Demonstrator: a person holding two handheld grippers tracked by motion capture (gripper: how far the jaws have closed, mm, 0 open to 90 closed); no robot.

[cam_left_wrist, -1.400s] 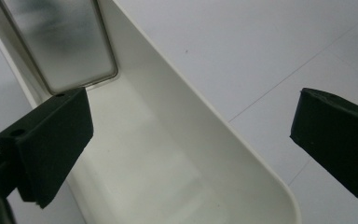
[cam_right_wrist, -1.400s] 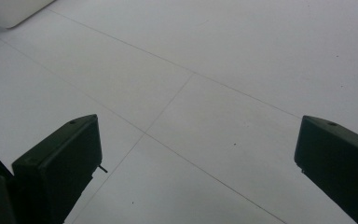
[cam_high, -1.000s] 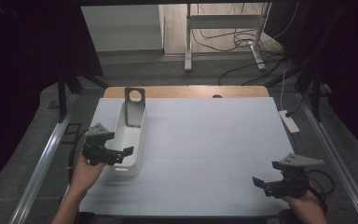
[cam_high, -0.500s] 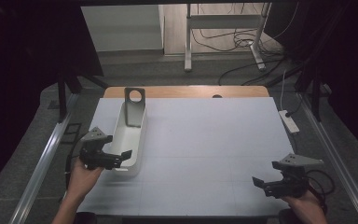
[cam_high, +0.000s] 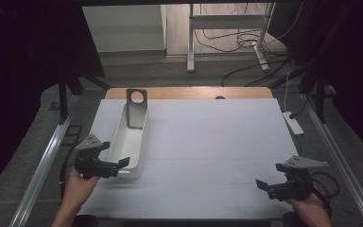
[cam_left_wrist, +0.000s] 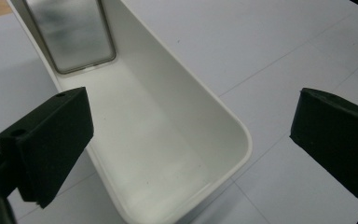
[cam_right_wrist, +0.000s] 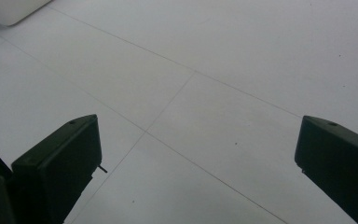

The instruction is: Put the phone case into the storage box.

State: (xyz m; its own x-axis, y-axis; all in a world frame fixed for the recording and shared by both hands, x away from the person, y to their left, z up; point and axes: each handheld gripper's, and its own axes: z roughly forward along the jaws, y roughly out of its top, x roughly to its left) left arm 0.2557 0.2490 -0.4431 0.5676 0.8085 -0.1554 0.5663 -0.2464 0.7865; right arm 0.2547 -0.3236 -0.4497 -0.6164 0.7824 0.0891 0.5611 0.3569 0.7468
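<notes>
White table (cam_high: 208, 142), wide and scored with thin grid lines, edged along the far side by a wooden strip (cam_high: 189, 92). On its left part, a long white bin (cam_high: 131, 142), narrow, running from near to far, open on top, bare inside in the left gripper view (cam_left_wrist: 168, 154). Upright at the bin's far end, a grey metal plate (cam_high: 136, 108) with a round hole near its top, leaning against the end wall; seen blurred at the far end of the bin in the left gripper view (cam_left_wrist: 70, 35). At the bin's near left corner, left gripper (cam_high: 118, 164), held in a hand (cam_high: 78, 187), jaws spread wide, straddling the bin's rounded near end without visible contact: one jaw to one side of the bin, the other out over the table on its other side. Well apart, at the near right of the table, right gripper (cam_high: 261, 184), jaws likewise wide apart, nothing between them, just white surface beneath (cam_right_wrist: 196, 116). Off the right edge, a white power strip (cam_high: 294, 124).
</notes>
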